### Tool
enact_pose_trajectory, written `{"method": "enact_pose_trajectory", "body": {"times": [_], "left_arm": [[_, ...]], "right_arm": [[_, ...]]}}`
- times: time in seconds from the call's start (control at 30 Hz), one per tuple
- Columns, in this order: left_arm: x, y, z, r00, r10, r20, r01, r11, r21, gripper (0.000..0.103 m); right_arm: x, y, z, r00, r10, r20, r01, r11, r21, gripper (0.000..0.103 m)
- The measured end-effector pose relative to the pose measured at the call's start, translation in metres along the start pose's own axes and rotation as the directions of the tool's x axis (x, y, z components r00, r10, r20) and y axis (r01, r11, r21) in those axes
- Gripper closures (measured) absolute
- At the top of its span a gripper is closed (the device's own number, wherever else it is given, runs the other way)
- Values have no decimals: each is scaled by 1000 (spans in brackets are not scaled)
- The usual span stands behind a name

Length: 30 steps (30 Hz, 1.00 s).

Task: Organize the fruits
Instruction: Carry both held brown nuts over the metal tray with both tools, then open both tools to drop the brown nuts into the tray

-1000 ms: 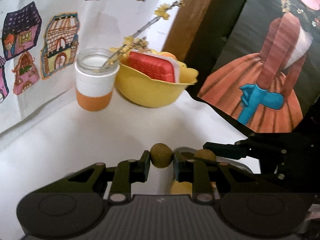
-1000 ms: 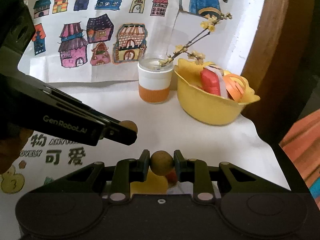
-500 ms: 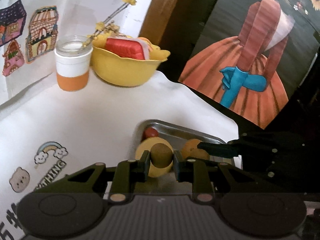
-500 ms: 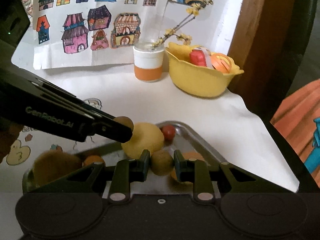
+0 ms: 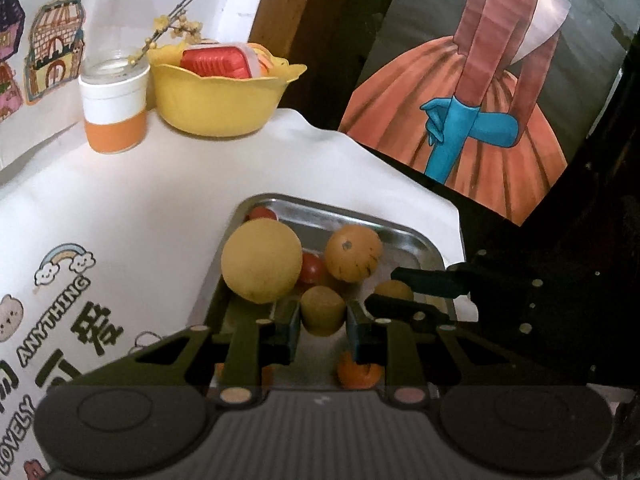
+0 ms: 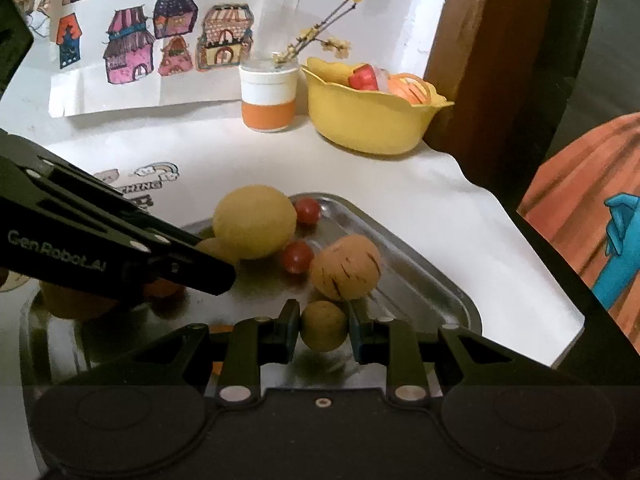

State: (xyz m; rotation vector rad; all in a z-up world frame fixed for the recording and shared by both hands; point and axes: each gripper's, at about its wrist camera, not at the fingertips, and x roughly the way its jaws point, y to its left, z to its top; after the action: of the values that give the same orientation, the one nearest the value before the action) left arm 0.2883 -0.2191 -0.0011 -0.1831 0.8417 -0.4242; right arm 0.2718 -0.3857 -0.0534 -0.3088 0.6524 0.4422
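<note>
A metal tray (image 5: 416, 240) (image 6: 420, 264) holds a large yellow fruit (image 5: 261, 266) (image 6: 254, 222), an orange (image 5: 353, 253) (image 6: 345, 267), two small red fruits (image 6: 297, 256) (image 6: 307, 211) and other fruit partly hidden. My left gripper (image 5: 322, 316) is shut on a small brown fruit (image 5: 322, 310) just above the tray. My right gripper (image 6: 323, 328) is shut on another small brown fruit (image 6: 323, 326) above the tray's near right part. Each gripper shows in the other view, the right one (image 5: 404, 292) and the left one (image 6: 208, 268).
A yellow bowl (image 5: 216, 96) (image 6: 368, 120) with red and orange items and an orange-and-white jar (image 5: 114, 108) (image 6: 269, 98) with a flowering twig stand at the back. The table's right edge (image 6: 520, 248) drops off beside a painted picture (image 5: 480, 120).
Both grippers have tilted down and lowered toward the tray, each still holding its small brown fruit. The tray and its fruit have come into full view.
</note>
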Motion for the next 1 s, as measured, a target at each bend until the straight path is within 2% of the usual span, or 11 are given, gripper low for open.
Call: {"method": "enact_pose_trajectory", "body": {"times": [0.37,1.0], "left_arm": [[7,2,-13,999,26,-18,-26,1000,-16,76],[16,3,-14,998,50,-43,-51,998,-32,76]], "right_arm": [[6,1,-10,1000,-21,1,21,999,31,75],[9,-1,-13,1000,-25,18,24,998,60,74]]}}
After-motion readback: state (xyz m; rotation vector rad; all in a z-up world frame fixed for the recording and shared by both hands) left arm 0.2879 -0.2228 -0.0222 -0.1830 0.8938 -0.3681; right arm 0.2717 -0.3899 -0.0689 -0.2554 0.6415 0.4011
